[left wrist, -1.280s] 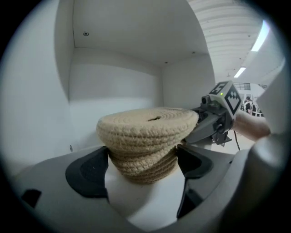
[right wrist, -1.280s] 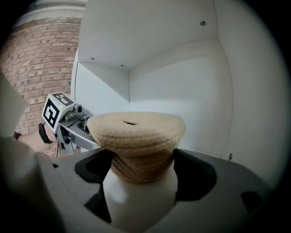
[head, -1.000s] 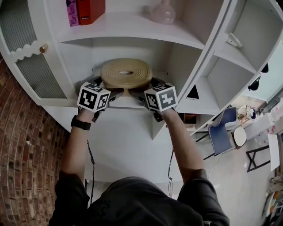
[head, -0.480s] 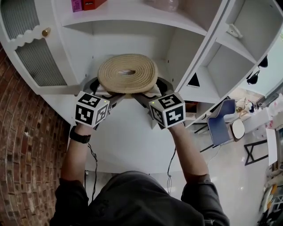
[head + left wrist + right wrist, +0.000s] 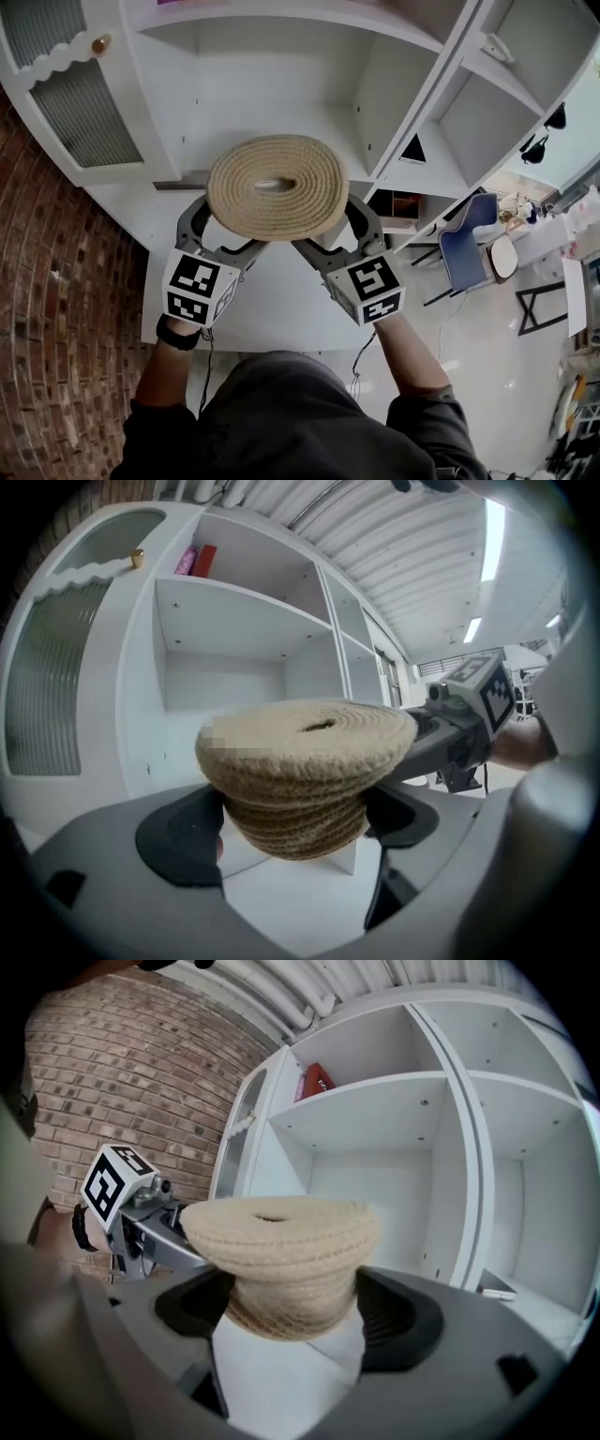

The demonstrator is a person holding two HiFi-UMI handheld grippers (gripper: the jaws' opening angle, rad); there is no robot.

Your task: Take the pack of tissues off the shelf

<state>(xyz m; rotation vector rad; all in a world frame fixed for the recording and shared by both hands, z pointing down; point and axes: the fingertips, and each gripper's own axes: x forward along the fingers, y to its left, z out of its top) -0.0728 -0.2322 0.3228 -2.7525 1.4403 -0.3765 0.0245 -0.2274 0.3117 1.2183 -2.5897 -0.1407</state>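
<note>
One woven tissue pack point(image 5: 277, 185), tight in left tongs point(image 5: 231, 225) and right tongs point(image 5: 327, 225).

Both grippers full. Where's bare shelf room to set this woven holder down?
Freest: the middle shelf straight ahead, bare from wall to wall; the woven holder likely fits. The right bay is bare but for a small white item near its left wall. Crowded: left end of the top shelf, with a red box and a pink box.

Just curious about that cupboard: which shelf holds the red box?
The upper shelf: the red box stands at its left end, beside a pink one.
</note>
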